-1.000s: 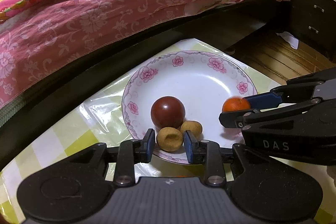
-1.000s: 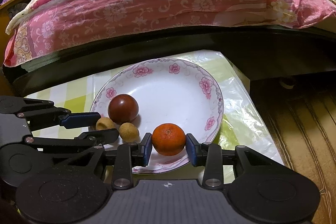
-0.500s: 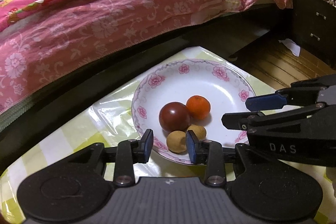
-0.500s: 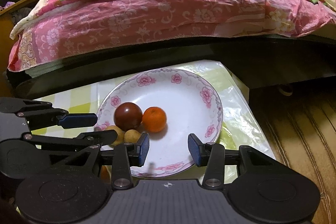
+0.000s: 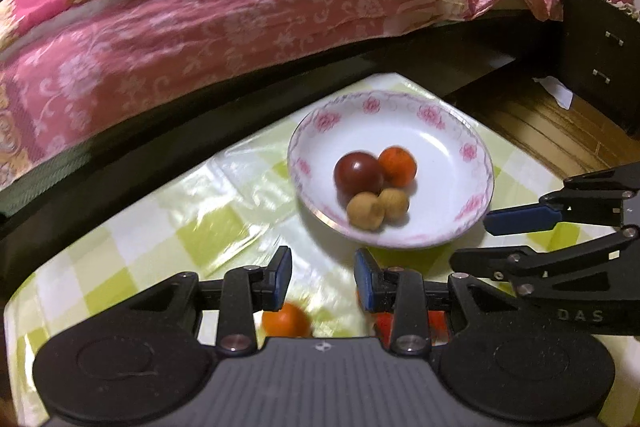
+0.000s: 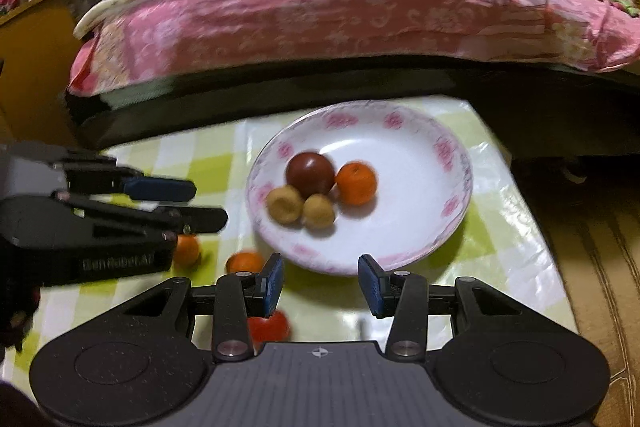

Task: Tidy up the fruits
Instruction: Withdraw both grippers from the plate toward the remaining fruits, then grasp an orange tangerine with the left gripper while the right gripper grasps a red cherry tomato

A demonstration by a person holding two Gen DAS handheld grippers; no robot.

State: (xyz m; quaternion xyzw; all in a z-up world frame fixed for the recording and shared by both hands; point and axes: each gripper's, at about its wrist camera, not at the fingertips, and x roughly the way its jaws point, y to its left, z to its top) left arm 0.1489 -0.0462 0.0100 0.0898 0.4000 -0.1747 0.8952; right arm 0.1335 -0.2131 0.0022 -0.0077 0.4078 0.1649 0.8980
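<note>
Going left to right in the right wrist view: the left gripper (image 6: 208, 205) pokes in from the left edge, fingers parted with nothing between them, hanging over the checked green-and-white tabletop (image 6: 496, 223). Tucked right under it is a small orange fruit (image 6: 186, 250), and just beside that a second orange fruit (image 6: 244, 262), both loose on the tabletop, short of the plate. A red fruit (image 6: 269, 327) sits nearer still, half hidden behind the right gripper's left finger.

Then the floral-rimmed plate (image 6: 440, 151), with a clump on its left half: a dark red fruit (image 6: 310, 174), an orange mandarin (image 6: 356, 183) touching its right side, and two tan longans (image 6: 285, 203) (image 6: 318, 211) snug in front of them. The right half of the plate is bare.

The right gripper (image 6: 320, 281) hovers over the plate's near rim, fingers apart and gripping nothing; its jaws have just been opening, same as the left's.

Behind everything, a bed (image 6: 360, 23) with a pink floral cover runs the whole width, its dark frame right against the tabletop's far edge. Wood floor (image 6: 592, 235) on the far right. It's all a bit motion-blurred.
</note>
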